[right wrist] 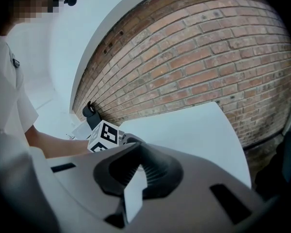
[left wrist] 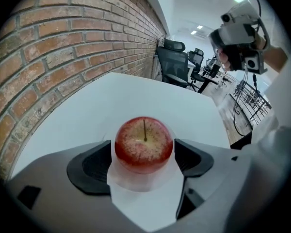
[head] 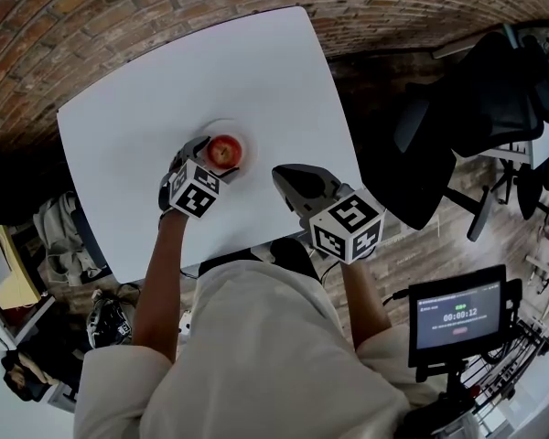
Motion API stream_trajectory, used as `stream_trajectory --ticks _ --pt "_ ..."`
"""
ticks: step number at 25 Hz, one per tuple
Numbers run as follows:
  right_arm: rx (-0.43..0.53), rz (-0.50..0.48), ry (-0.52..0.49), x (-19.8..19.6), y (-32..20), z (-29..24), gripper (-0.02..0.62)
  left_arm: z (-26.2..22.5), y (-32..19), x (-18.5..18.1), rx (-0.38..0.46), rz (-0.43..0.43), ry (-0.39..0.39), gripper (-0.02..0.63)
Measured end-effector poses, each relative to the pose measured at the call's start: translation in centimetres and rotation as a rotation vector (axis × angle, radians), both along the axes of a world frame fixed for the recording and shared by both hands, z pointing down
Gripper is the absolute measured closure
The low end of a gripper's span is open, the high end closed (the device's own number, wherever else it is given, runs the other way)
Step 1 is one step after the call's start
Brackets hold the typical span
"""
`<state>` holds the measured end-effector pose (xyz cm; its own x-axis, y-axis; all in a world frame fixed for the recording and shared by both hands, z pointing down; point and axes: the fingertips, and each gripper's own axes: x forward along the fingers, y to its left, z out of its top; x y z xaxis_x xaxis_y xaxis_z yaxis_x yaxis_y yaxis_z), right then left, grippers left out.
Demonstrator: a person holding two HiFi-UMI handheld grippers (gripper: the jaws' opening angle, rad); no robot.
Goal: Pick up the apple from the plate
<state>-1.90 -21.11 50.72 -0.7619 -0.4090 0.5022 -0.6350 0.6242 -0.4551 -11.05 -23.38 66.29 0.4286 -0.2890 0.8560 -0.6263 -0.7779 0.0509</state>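
A red apple [head: 223,151] [left wrist: 144,143] stands stem up on a small white plate [head: 244,135] [left wrist: 136,182] near the middle of the white table [head: 256,62]. My left gripper [head: 215,161] [left wrist: 143,162] reaches over the plate's near side, its jaws spread wide. The apple sits between the two dark pads [left wrist: 94,166], and a thin gap shows at each side. My right gripper [head: 280,175] [right wrist: 137,168] hovers over the table to the right of the plate, apart from it, with its pads meeting at the tips and nothing in them.
A brick wall [head: 165,7] runs behind the table. Black office chairs [head: 494,90] stand at the right on the wooden floor. A small screen on a stand [head: 457,318] is at the lower right. Bags and boxes [head: 37,245] lie left of the table.
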Motion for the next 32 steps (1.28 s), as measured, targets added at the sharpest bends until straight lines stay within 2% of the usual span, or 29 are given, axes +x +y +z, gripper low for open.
stream_trajectory --ticks 32 --pt "-0.004 -0.003 0.017 0.66 0.26 0.41 0.594 0.67 -0.38 0.08 0.031 -0.007 -0.013 0.215"
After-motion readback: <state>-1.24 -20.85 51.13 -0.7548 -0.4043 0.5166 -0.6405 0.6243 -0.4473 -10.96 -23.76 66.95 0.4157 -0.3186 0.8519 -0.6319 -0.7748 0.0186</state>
